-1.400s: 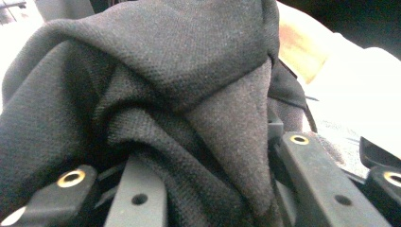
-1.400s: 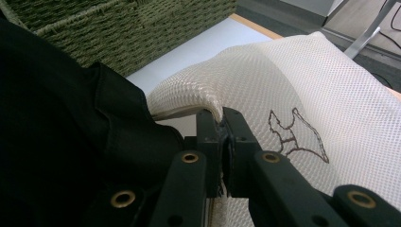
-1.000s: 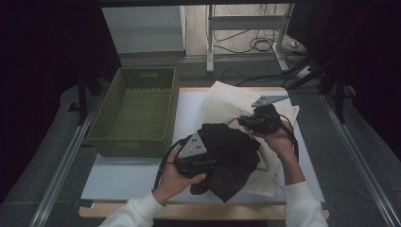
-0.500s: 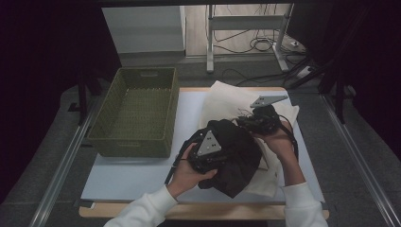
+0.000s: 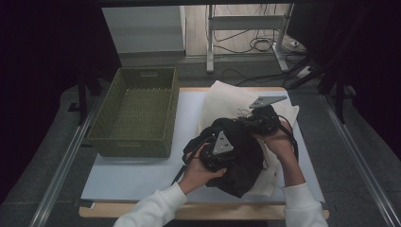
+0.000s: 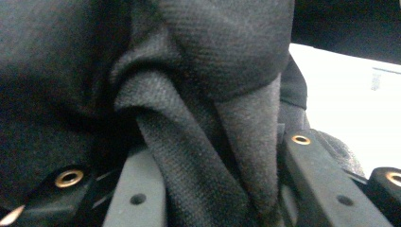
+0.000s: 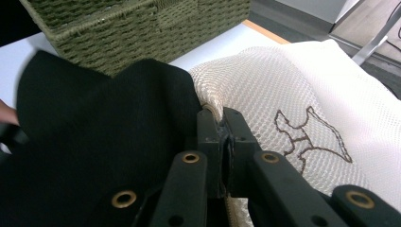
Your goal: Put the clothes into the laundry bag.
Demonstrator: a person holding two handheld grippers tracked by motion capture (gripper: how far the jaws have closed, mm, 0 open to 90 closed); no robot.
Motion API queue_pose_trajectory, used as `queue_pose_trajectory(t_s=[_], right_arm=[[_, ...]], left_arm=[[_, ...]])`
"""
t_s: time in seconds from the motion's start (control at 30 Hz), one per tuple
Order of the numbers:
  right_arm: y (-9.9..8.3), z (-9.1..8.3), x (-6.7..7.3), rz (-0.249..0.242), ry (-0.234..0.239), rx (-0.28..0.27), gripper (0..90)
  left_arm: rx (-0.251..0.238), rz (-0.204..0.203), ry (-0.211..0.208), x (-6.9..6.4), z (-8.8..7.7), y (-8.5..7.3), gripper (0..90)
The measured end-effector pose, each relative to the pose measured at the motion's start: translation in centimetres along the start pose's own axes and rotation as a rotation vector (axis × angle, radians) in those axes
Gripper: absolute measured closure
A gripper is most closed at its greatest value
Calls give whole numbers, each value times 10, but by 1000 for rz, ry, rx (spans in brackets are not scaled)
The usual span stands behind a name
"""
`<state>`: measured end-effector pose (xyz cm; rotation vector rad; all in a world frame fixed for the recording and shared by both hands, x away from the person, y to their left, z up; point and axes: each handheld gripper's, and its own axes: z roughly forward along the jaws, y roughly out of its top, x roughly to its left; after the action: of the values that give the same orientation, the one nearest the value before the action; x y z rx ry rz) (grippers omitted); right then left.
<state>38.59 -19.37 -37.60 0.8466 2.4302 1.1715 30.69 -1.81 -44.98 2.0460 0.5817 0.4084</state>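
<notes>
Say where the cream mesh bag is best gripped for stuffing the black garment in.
Probably at the mouth hem, from the garment's side: the right gripper is shut on the rolled rim of the cream mesh bag there, a firm, thick edge, while the left gripper holds the black garment.

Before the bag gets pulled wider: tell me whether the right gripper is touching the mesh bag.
Touching. In the right gripper view, the right gripper has its fingers pinched together on the edge of the cream mesh bag.

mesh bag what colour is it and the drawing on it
Cream mesh bag with a brown outline drawing; the right gripper view shows it best.
</notes>
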Motion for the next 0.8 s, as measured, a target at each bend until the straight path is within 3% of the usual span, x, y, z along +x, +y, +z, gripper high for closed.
queue_pose_trajectory(t_s=[0.27,0.43,0.8], right_arm=[[2,-2,3,-6,4,-9,869],[4,-4,7,-13,20,-19,870],[6,-8,10,-24,20,-29,869]], left_arm=[[33,-4,-1,0,18,-1,657],[51,-47,-6,6,32,-1,656],[59,-61,42,7,47,-1,639]])
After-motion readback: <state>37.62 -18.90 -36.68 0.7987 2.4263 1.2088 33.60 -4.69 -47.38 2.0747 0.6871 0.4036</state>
